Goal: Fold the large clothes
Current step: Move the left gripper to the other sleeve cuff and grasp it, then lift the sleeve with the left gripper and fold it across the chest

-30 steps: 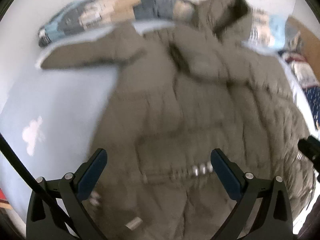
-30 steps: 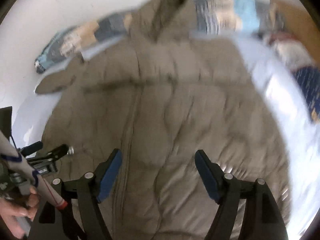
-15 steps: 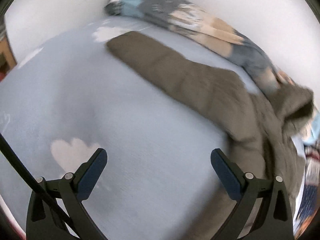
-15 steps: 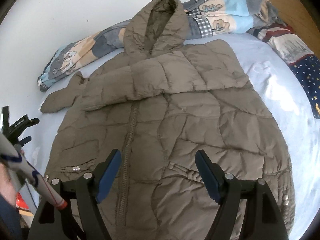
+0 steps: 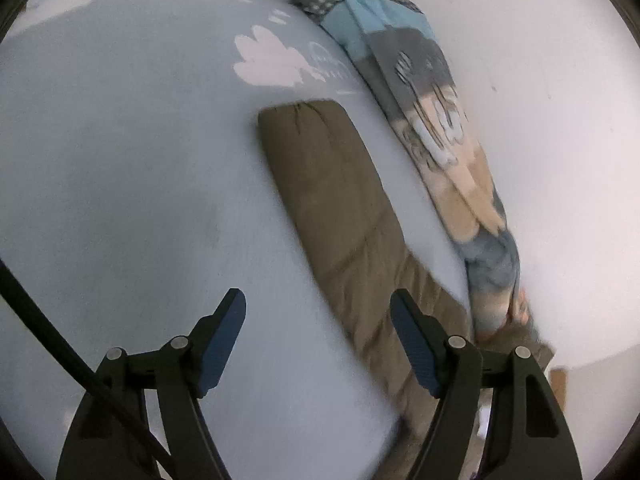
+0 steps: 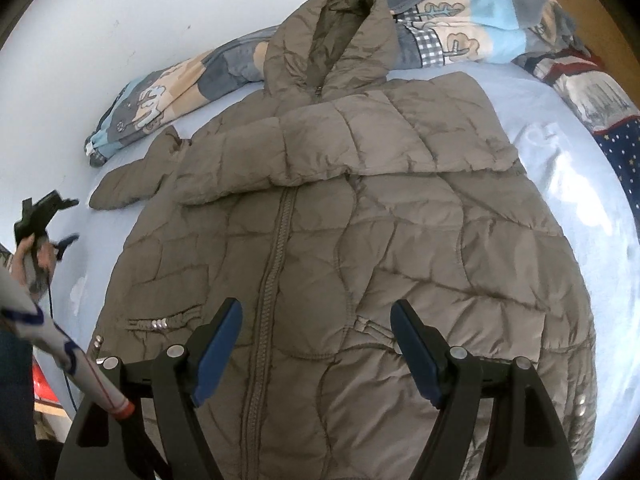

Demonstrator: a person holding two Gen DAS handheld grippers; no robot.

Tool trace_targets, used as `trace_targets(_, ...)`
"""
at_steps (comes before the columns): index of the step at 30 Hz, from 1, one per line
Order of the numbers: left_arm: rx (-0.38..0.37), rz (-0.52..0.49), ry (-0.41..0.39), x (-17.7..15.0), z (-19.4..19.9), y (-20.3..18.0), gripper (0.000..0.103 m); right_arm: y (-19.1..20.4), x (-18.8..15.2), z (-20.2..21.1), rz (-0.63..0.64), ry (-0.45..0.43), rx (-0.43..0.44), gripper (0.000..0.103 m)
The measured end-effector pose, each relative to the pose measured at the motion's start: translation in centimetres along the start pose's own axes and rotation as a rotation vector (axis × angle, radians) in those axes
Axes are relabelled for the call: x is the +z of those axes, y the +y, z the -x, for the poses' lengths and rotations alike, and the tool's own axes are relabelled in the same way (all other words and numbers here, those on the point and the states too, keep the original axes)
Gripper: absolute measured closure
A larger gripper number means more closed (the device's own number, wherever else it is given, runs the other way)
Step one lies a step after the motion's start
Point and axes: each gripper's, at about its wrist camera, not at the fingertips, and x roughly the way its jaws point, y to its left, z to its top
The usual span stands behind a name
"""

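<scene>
No readable brand or writing anywhere; the blanket (image 6: 176, 92) along the wall carries only cartoon prints and a small white tag too blurred to read, and the sheet (image 5: 120, 160) has white cloud shapes. The coat (image 6: 340, 240), brown, quilted, hooded, lies face up and zipped on the light blue sheet, hood toward the wall and resting on the blanket, one sleeve folded across the chest, the other sleeve (image 5: 340, 208) stretched out to the side. My right gripper (image 6: 316, 344) hangs over the lower front of the coat, jaws apart, nothing between the pads, zipper running just beside the left finger. My left gripper (image 5: 318, 336) has just been closing some but the jaws are parted and empty, over bare sheet with the outstretched sleeve passing under the right finger; I can't tell if it touches. Only the right view shows the whole coat, the pocket snaps, a second star-patterned blanket (image 6: 600, 104) at the far right, and my left hand (image 6: 30, 256) on the other gripper's handle at the left edge. Only the left view shows the sleeve cuff close up and the cloud print beyond it.
</scene>
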Motion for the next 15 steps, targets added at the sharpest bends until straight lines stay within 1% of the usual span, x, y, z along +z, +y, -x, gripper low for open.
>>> trace_targets(1,0.013,-0.002,-0.006,1.0,-0.9,0.1,0.032,0.1,0.0,-0.1,0.006,0.000,-0.005,0.022)
trace_targets(2,0.014,-0.003,-0.007,1.6,-1.6,0.1,0.037,0.2,0.0,-0.2,0.011,0.002,-0.009,0.022)
trace_targets(5,-0.033,0.030,-0.006,3.1,-3.7,0.6,0.045,0.4,0.1,-0.9,0.019,0.015,-0.007,0.022)
trace_targets(7,-0.017,0.034,-0.010,4.0,-5.0,0.8,0.052,0.5,0.1,-1.4,0.026,0.026,-0.005,0.022)
trace_targets(8,-0.007,0.037,-0.028,4.5,-5.7,1.0,0.053,0.6,0.1,-1.6,0.029,0.030,-0.007,0.022)
trace_targets(9,-0.011,0.040,-0.035,4.7,-5.9,1.2,0.053,0.6,0.0,-1.8,0.035,0.035,-0.012,0.022)
trace_targets(13,-0.034,0.068,-0.108,6.1,-7.3,1.7,0.053,0.9,-0.2,-2.3,0.049,0.044,-0.018,0.022)
trace_targets(14,-0.025,0.064,-0.112,6.2,-7.7,1.6,0.055,0.9,-0.2,-2.4,0.053,0.044,-0.025,0.022)
trace_targets(15,-0.003,0.048,-0.128,6.2,-7.7,1.3,0.065,0.9,-0.2,-2.5,0.054,0.044,-0.029,0.022)
